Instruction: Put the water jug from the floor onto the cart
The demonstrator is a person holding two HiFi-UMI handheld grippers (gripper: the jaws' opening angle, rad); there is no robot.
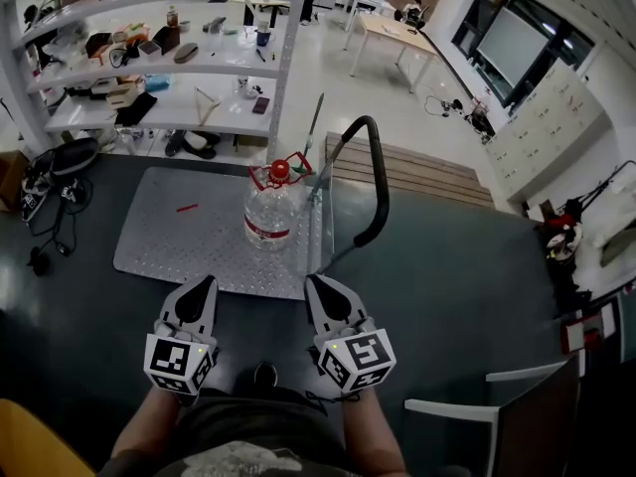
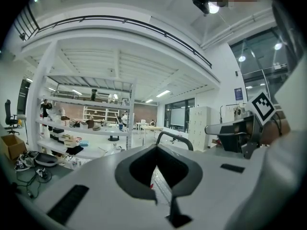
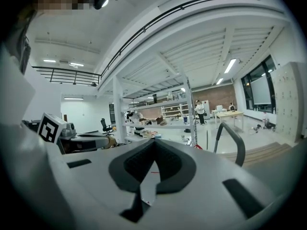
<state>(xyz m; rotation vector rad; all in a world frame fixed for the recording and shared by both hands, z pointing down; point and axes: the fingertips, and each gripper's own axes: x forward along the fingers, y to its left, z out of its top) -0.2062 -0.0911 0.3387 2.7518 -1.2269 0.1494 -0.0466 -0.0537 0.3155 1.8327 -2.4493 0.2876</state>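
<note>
1. So, the water jug (image 1: pixel 270 215) is on the cart (image 1: pixel 169 241). It stands upright on the metal deck, close to the handle-end edge and about halfway along that edge. Its red cap (image 1: pixel 279 170) is on top.
2. The cart's black handle (image 1: pixel 379 172) loops up just beside the jug at that same edge. It isn't touching the jug as far as I can see.
3. The left gripper (image 1: pixel 206 284) has its jaws pressed together. Its own view shows the pads meeting in a thin seam with nothing clamped between them.
4. Same story for the right gripper (image 1: pixel 316 284): jaws fully closed and empty.
5. Both grippers sit side by side at the near edge of the cart, tips pointing toward the deck and roughly level. They're near the jug but neither one touches it. The right gripper is closer to the corner at the handle end.
6. In the left gripper view the right gripper (image 2: pixel 235 134) shows off to the side with its marker cube (image 2: pixel 263 107). The right gripper view shows the left gripper (image 3: pixel 84 141) the same way.
7. A small red bit (image 1: pixel 187 208) lies on the deck toward the far edge, well apart from the jug. I can't tell what it is.
8. White shelving (image 1: pixel 199 117) full of clutter stands past the cart's far edge, and the floor (image 1: pixel 447 296) around the cart is dark.
</note>
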